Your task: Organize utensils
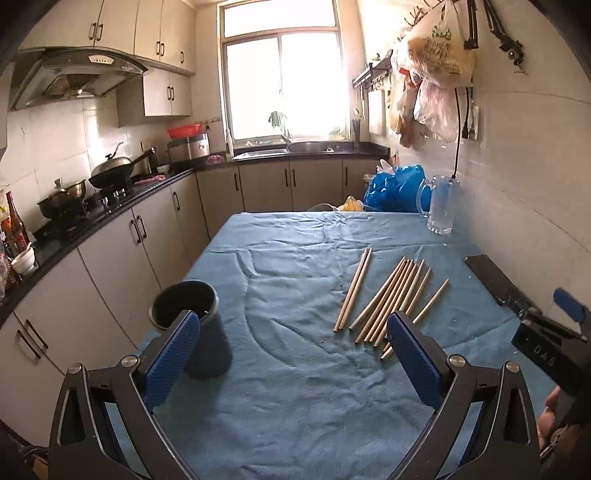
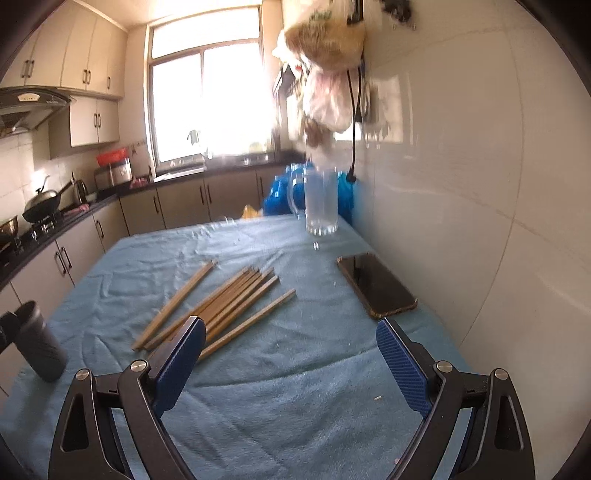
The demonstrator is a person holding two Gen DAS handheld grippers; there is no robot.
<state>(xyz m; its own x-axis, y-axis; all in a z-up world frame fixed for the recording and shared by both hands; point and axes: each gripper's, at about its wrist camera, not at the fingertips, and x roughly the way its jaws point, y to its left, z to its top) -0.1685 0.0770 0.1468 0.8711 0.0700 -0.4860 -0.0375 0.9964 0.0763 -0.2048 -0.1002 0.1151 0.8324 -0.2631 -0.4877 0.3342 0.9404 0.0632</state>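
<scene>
Both tongs, left [image 1: 293, 345] and right [image 2: 291, 350], gape wide and empty above the blue-clothed table [image 1: 295, 406]. Light, stiff, smooth wooden chopsticks [image 1: 388, 299] lie loose at one o'clock of the left tongs; pinching mid-shaft looks safest, with the dark holder cup [image 1: 192, 325] at ten o'clock.

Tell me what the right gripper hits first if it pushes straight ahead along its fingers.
Probably bare blue tablecloth. The open right gripper points between the chopsticks on its left and the phone on its right; further along stands the glass mug. Depth is unclear.

A bright window [image 1: 280, 74] lights the kitchen; cream cabinets [image 1: 147, 33] hang above a black counter [image 1: 110, 206], white tiled wall [image 2: 480, 166] opposite.
</scene>
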